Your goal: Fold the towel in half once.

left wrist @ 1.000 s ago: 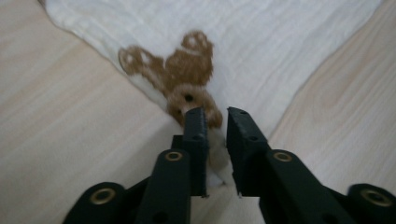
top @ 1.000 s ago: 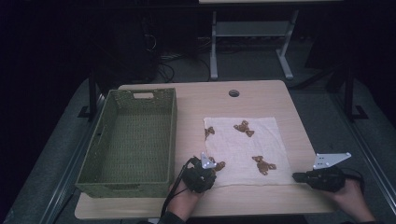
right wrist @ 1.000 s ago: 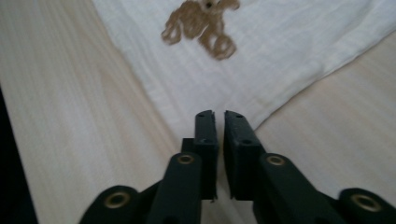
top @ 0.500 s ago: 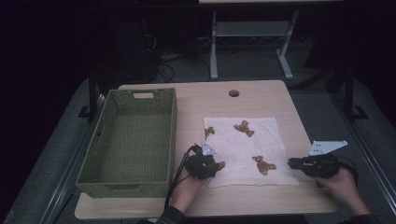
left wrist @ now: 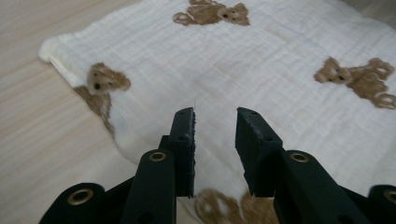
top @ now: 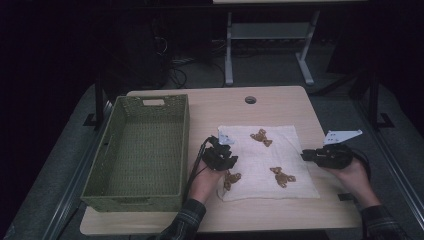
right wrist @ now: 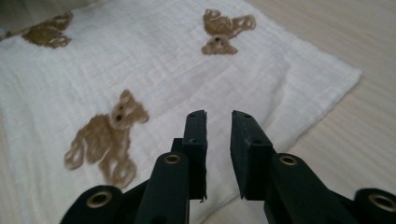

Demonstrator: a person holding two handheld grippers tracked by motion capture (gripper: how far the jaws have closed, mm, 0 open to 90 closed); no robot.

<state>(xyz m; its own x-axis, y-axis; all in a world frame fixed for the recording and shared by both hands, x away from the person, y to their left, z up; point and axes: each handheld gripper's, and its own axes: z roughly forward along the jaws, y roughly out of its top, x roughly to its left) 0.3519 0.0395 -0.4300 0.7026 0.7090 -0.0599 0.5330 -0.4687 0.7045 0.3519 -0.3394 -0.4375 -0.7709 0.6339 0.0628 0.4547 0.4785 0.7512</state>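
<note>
A white cloth (top: 265, 160) printed with brown teddy bears (left wrist: 359, 79) lies flat on the table. My left gripper (top: 229, 156) hovers over the cloth's left edge, angled towards its middle. In the left gripper view, the left gripper (left wrist: 215, 114) has its jaws a little apart, with nothing between them. My right gripper (top: 304, 156) points left at the cloth's right edge. Seen in its own view, the right gripper (right wrist: 218, 116) also has a narrow empty gap above the cloth (right wrist: 196, 70). Both pairs of jaws have just been opening.
A green woven basket (top: 184, 150) stands empty on the left of the wooden table (top: 280, 100), close to the left hand. A round cable hole (top: 250, 100) sits near the far edge. Bare table lies right of the cloth.
Both hands have moved away from the table's front edge. The left gripper now sits over the cloth's left edge, and the right has come up and in beside the right edge.
</note>
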